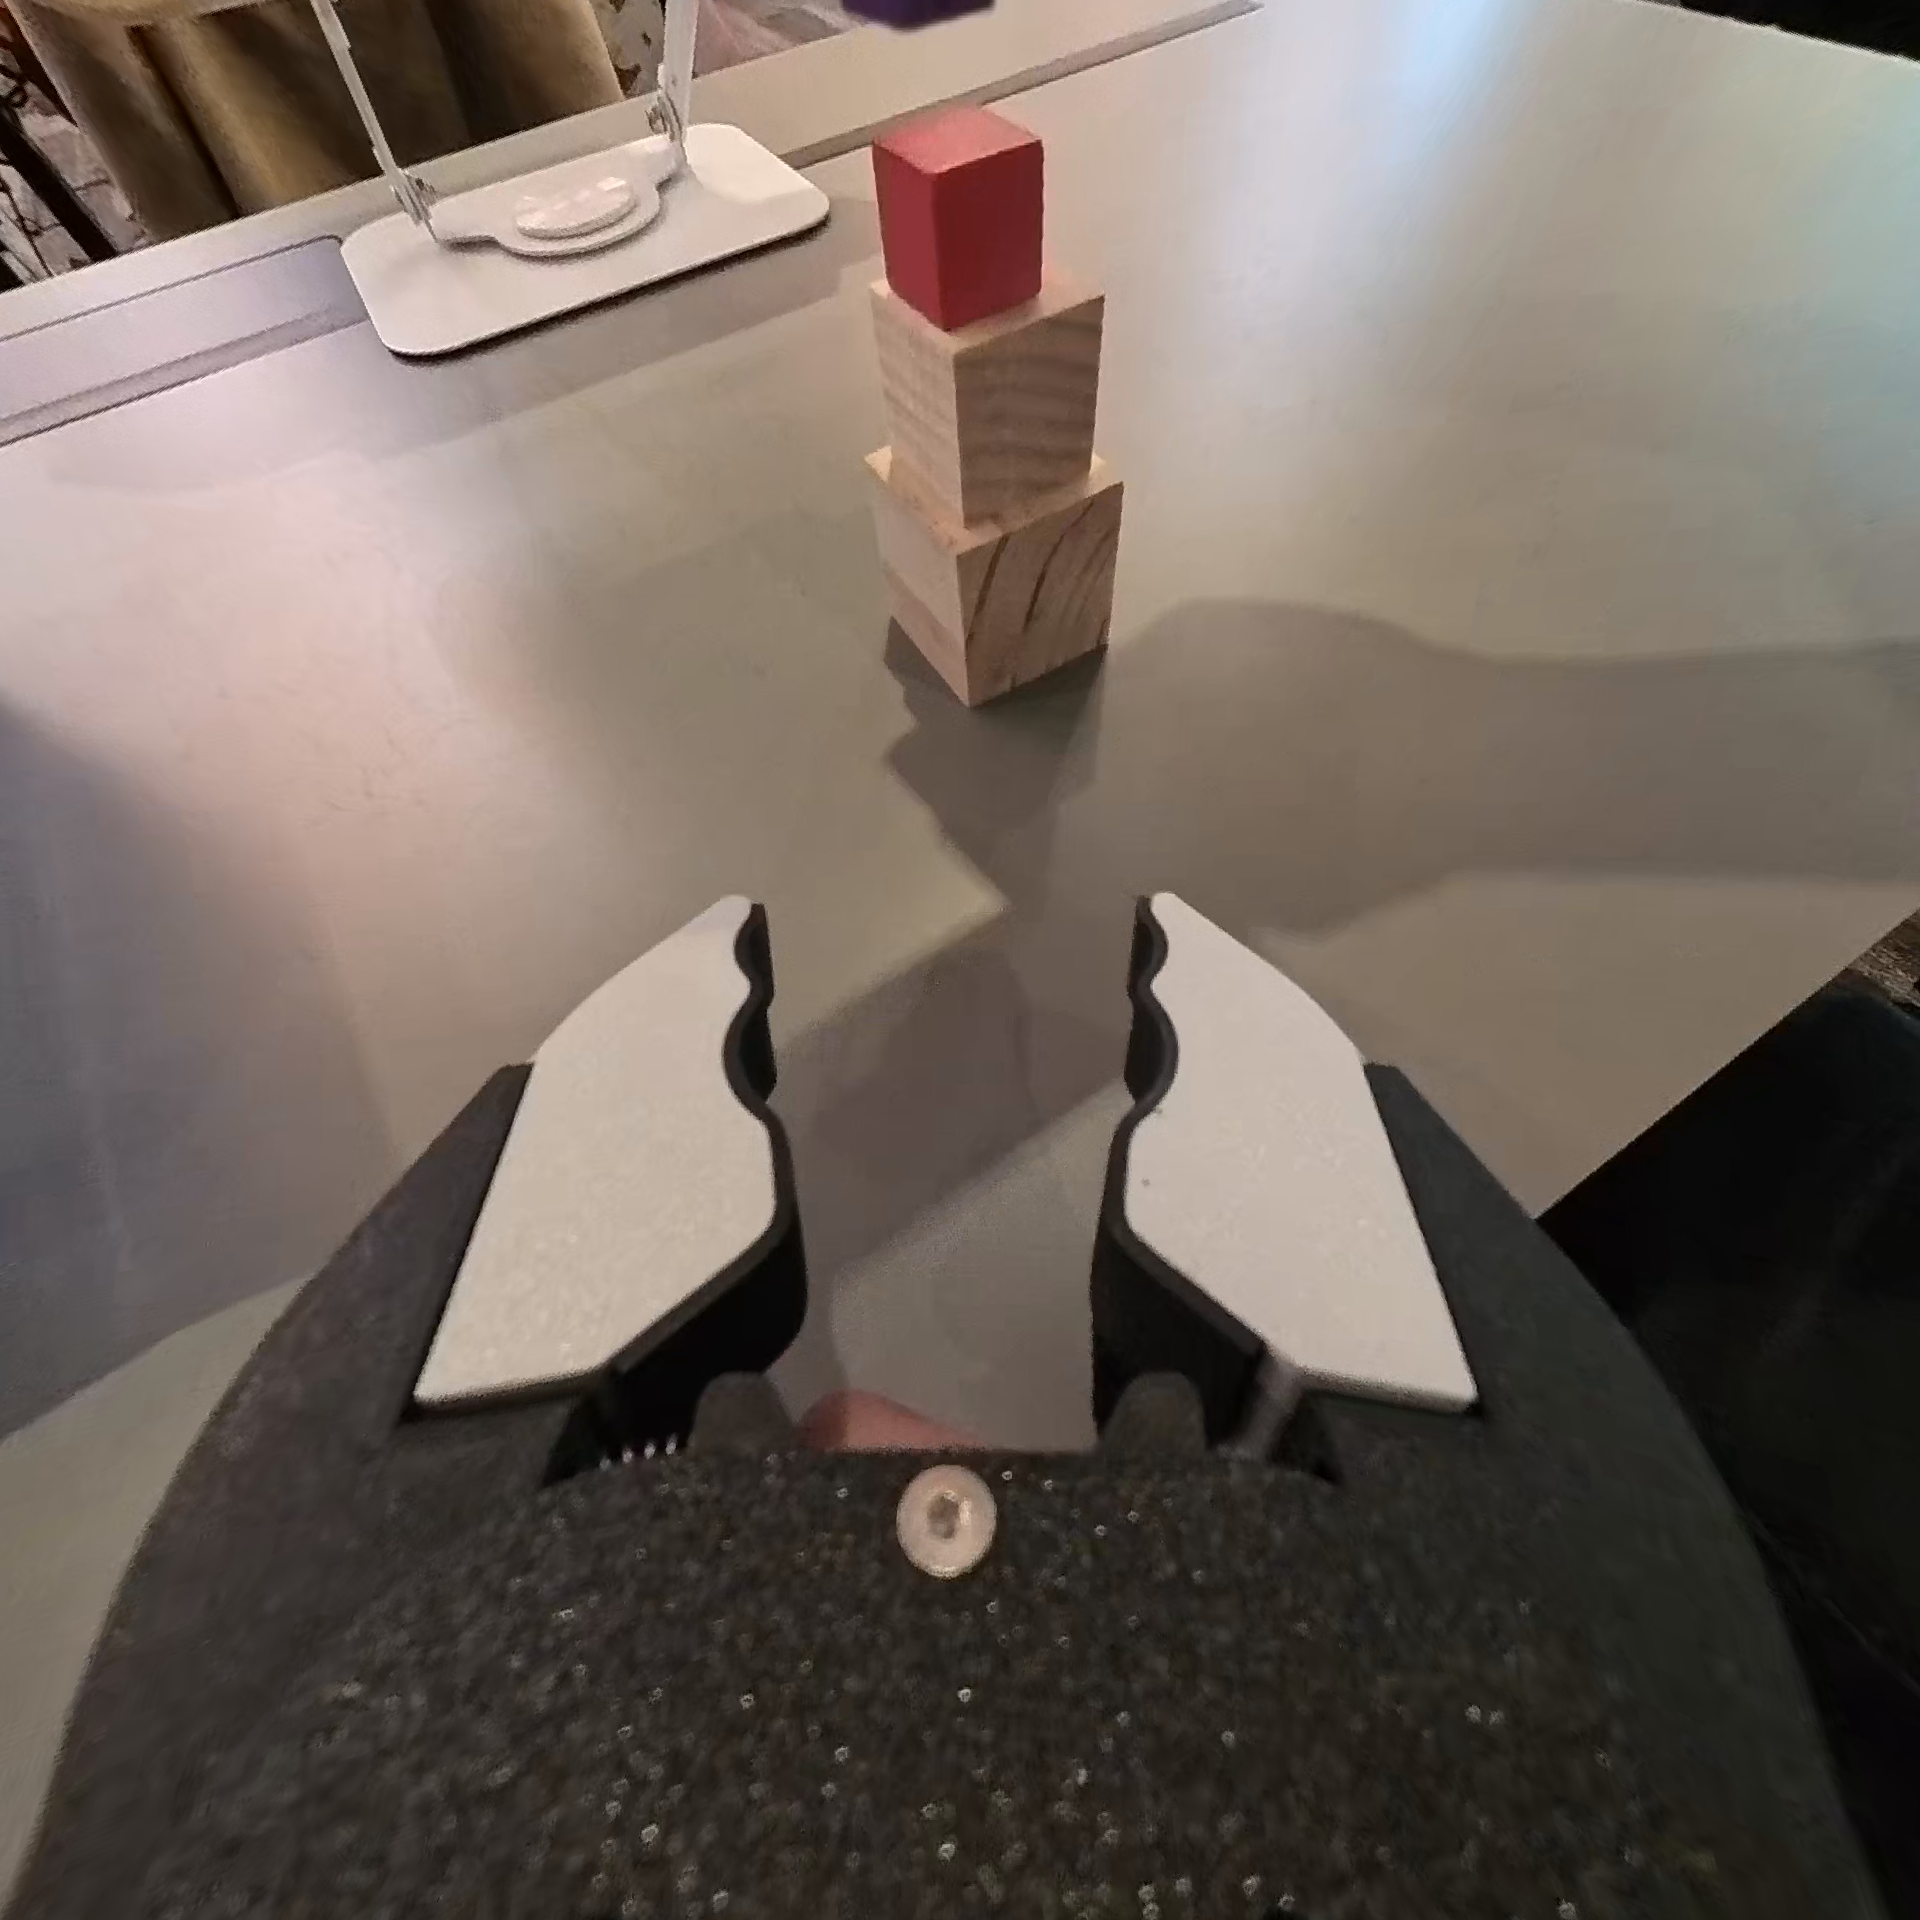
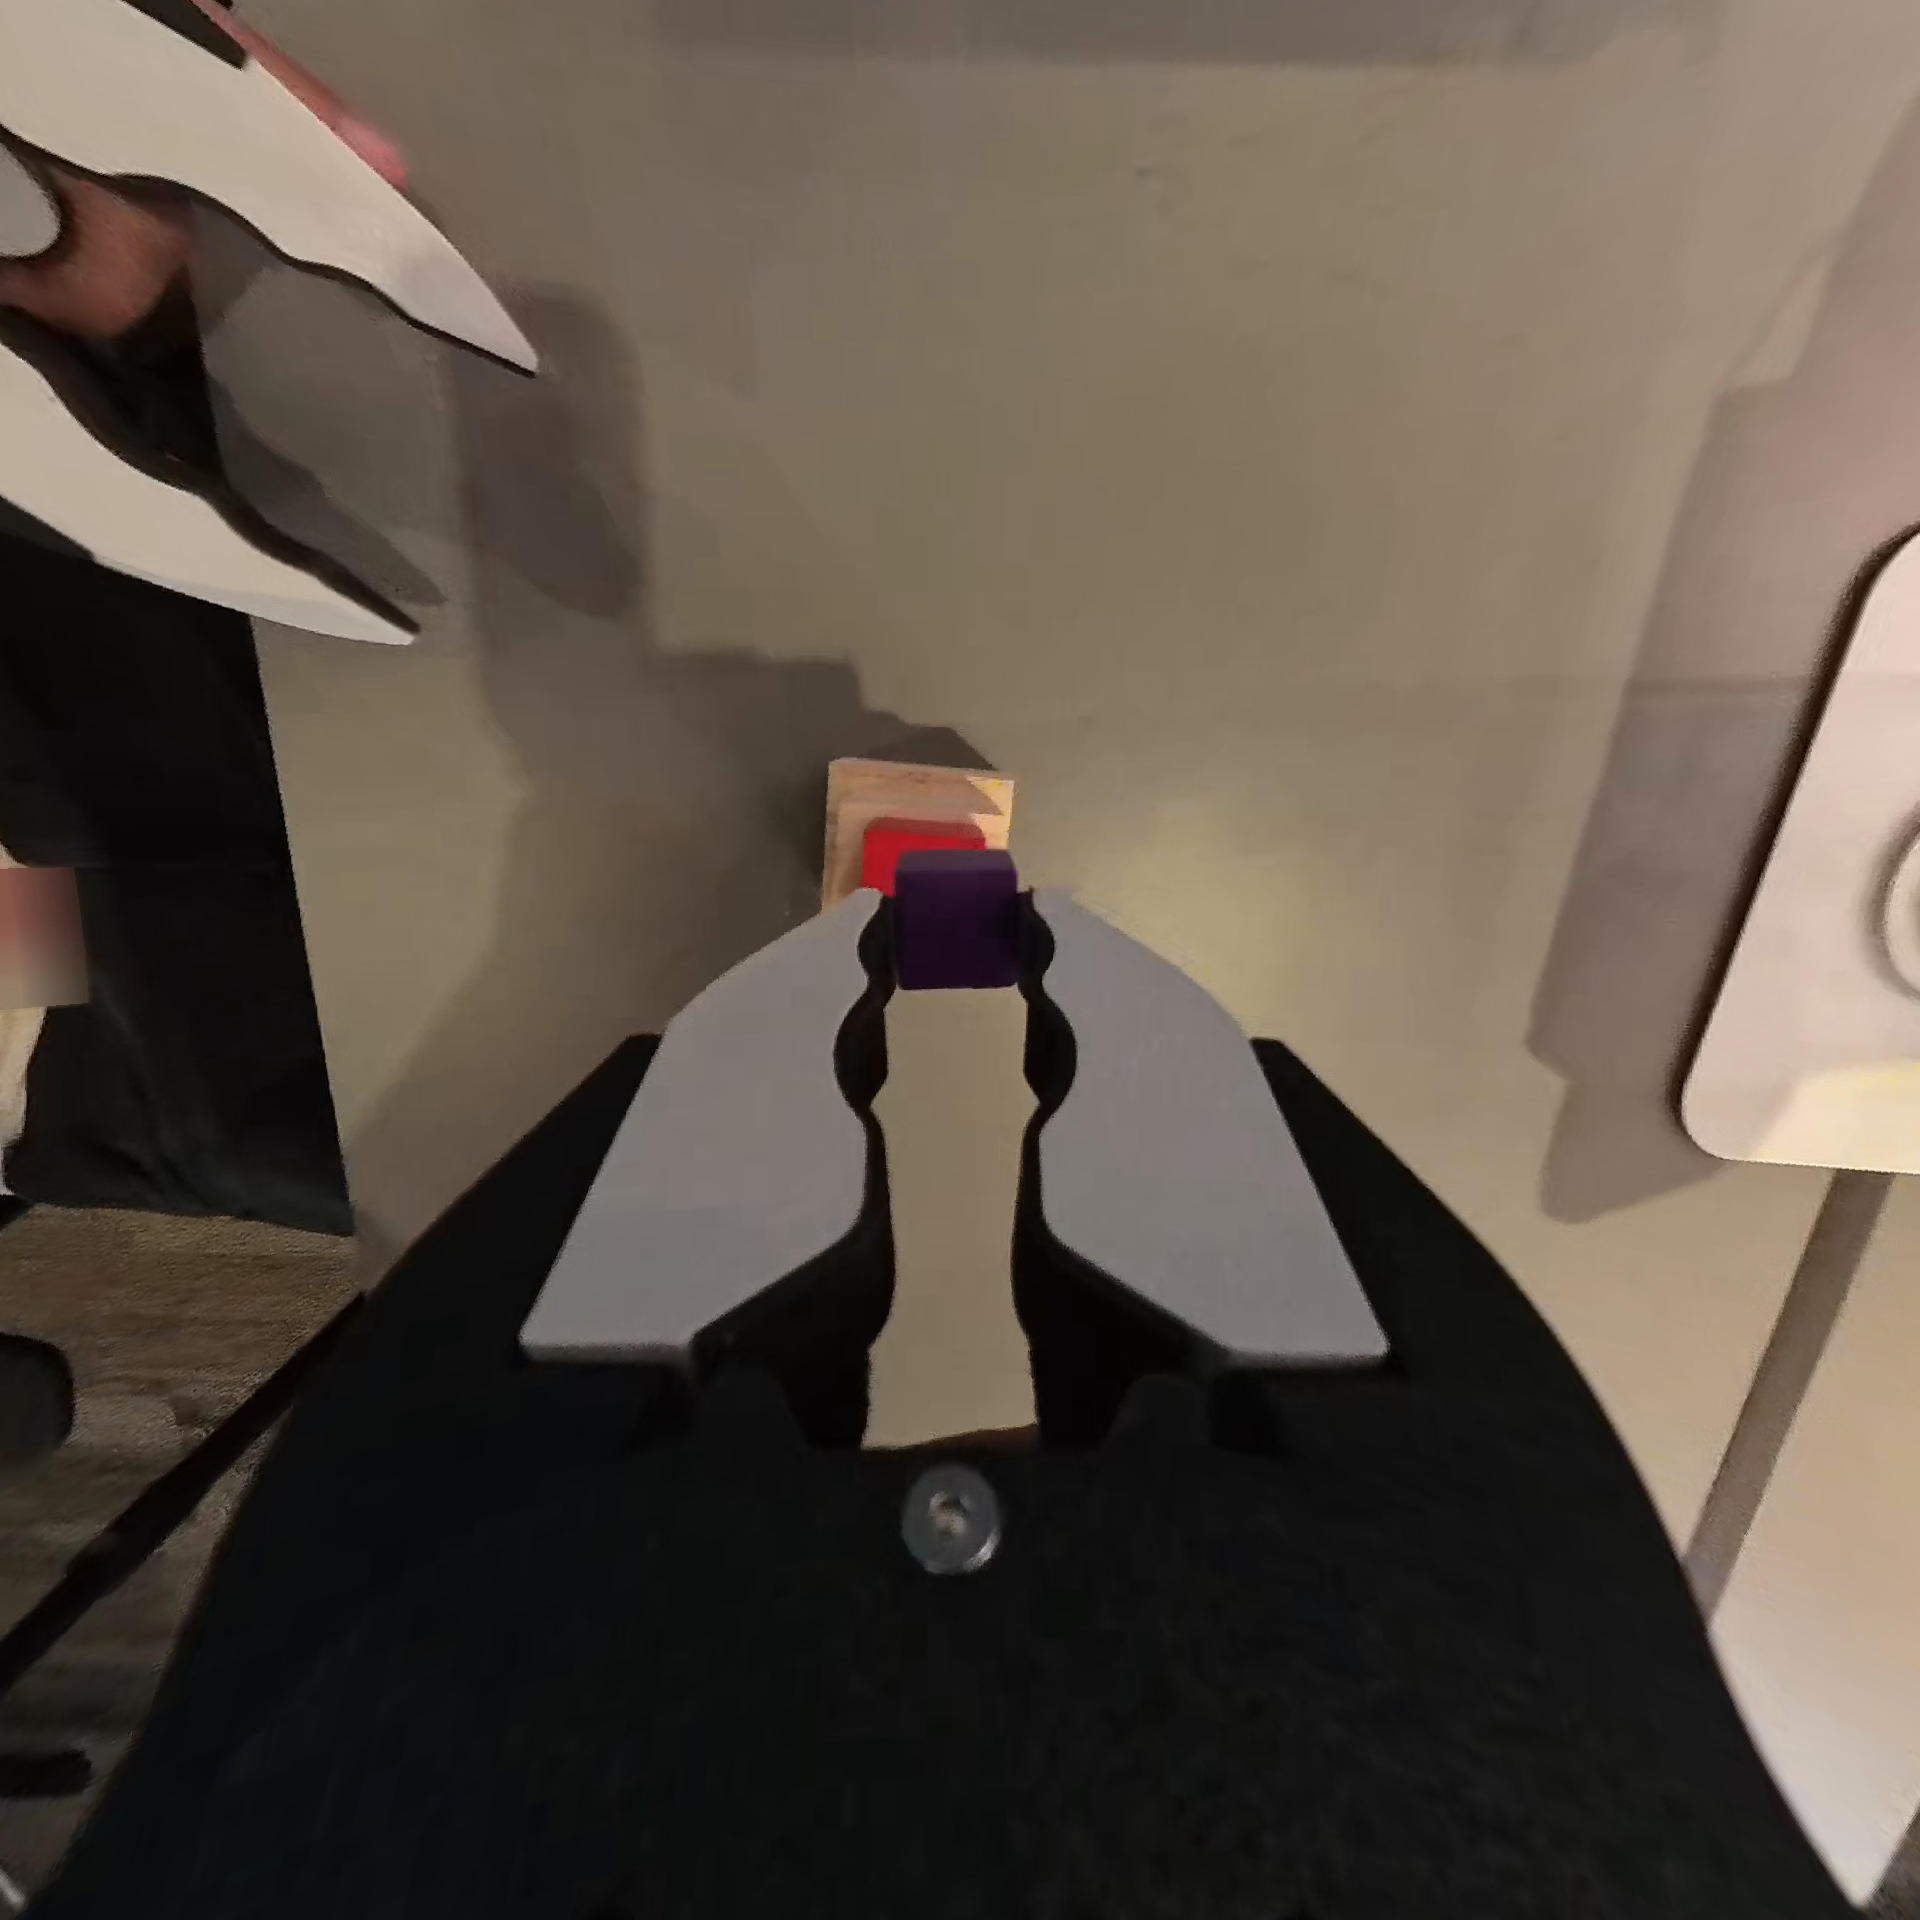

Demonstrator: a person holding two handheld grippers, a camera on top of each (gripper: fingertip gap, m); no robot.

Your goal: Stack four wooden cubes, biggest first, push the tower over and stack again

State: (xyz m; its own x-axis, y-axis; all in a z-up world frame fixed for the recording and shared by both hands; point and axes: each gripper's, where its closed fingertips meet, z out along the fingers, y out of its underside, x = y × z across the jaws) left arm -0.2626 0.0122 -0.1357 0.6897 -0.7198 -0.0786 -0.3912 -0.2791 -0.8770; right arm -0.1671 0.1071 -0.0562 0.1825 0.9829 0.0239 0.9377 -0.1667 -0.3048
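Purple cube [image 2: 954, 933], the smallest, sits pinched between the fingertips of the right gripper [image 2: 954, 940], whose jaws are clamped on its two sides. It hangs above the tower: seen from overhead in the right wrist view, the red cube [image 2: 894, 850] shows just past it, with pale wood around that.

On the grey table [image 1: 416, 727] the tower stands three high: a large wooden cube [image 1: 1003, 592] at the bottom, a medium wooden cube [image 1: 987, 405] on it, and the red cube on top, each turned slightly against the one below.

Nearer the table's edge, the left gripper [image 1: 951, 925] hovers with jaws apart and nothing between them, well apart from the tower. A white stand base [image 1: 727, 208] rests beyond, near the far edge.
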